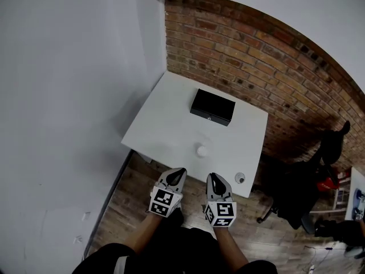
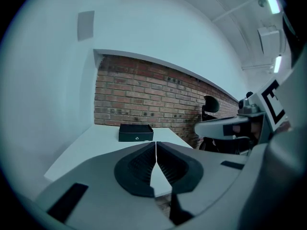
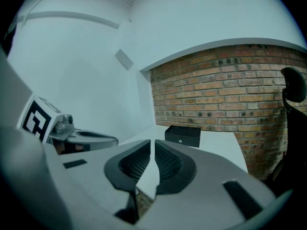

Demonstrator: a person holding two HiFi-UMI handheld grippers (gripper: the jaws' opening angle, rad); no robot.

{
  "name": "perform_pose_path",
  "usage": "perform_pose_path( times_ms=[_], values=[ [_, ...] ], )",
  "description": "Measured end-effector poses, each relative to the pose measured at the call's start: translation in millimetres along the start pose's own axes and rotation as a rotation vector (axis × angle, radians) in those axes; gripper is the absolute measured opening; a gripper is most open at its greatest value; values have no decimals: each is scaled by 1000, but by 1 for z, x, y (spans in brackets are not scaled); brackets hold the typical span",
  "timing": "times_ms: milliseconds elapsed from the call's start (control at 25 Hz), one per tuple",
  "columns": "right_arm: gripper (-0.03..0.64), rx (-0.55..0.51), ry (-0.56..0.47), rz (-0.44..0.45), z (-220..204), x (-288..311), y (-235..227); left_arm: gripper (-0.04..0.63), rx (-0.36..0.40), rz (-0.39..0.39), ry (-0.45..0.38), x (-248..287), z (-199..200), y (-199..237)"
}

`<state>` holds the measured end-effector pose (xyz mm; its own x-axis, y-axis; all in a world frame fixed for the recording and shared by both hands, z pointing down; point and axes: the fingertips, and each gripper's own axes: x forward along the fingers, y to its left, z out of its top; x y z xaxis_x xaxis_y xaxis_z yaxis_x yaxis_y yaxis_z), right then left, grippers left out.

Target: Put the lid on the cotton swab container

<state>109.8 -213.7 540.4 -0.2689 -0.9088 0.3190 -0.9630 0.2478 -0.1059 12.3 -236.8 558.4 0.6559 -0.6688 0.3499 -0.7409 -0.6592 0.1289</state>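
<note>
On the white table (image 1: 171,116) stand two small round white things. One (image 1: 201,150) is near the middle of the front half. The other (image 1: 240,178), with a dark centre, sits by the front right edge. Which is the cotton swab container and which the lid I cannot tell; neither shows in the gripper views. My left gripper (image 1: 178,174) (image 2: 156,145) and right gripper (image 1: 214,179) (image 3: 152,143) hover side by side just short of the table's front edge. Both are shut with nothing between their jaws, and both are apart from the two round things.
A black box (image 1: 212,106) (image 2: 136,132) (image 3: 183,135) lies at the back of the table. A brick wall (image 1: 256,67) runs behind it and a white wall (image 1: 68,96) stands at the left. A dark office chair (image 1: 302,193) stands right of the table on the wooden floor (image 1: 122,204).
</note>
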Motion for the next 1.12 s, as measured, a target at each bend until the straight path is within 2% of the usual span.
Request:
perform_pose_path(
  times_ms=[320,720,1120],
  values=[
    [23,10,3,-36,9,37,-6,17,2,-77,39,37,-4,22],
    [23,9,22,-74,7,46,-12,21,9,-117,46,56,-8,30],
    [23,-5,16,-49,6,57,-21,153,53,-148,101,79,-31,25]
  ],
)
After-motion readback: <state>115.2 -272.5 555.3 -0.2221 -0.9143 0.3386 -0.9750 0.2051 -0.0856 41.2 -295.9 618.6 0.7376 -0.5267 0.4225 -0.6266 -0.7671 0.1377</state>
